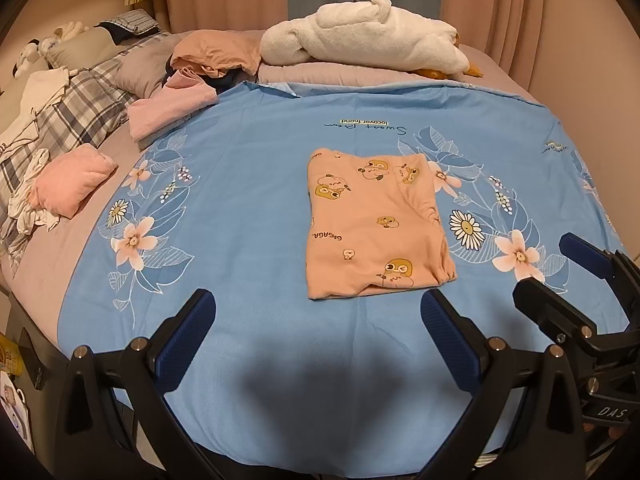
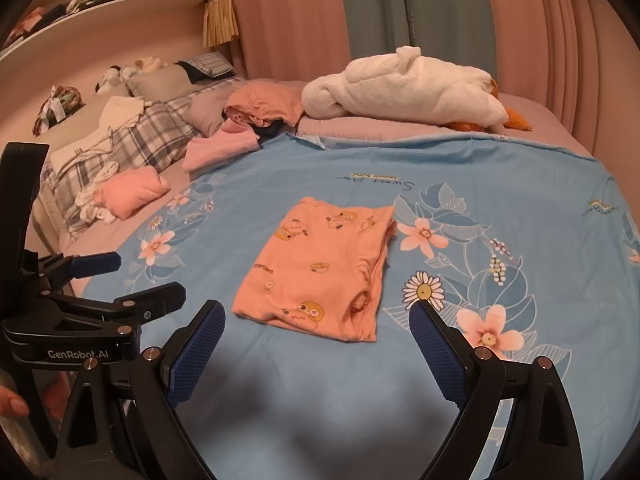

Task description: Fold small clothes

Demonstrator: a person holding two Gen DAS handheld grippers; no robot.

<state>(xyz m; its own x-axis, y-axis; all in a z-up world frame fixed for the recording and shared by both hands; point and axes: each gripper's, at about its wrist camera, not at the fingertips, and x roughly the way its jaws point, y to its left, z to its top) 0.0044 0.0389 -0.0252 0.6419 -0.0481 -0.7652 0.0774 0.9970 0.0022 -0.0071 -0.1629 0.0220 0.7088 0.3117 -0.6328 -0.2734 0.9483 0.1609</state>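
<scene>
A small peach garment (image 1: 372,228) with cartoon prints lies folded into a flat rectangle on the blue flowered sheet (image 1: 248,184). It also shows in the right wrist view (image 2: 320,268). My left gripper (image 1: 318,316) is open and empty, hovering just short of the garment's near edge. My right gripper (image 2: 316,326) is open and empty, also just short of the near edge. The right gripper's fingers (image 1: 560,300) show at the right in the left wrist view. The left gripper's fingers (image 2: 120,280) show at the left in the right wrist view.
A folded pink garment (image 1: 72,184) and a pink cloth (image 1: 168,112) lie left of the sheet. A heap of clothes (image 1: 212,60) and a white plush goose (image 1: 368,36) lie at the back. Plaid pillows (image 1: 76,112) are at far left, curtains (image 2: 360,12) behind.
</scene>
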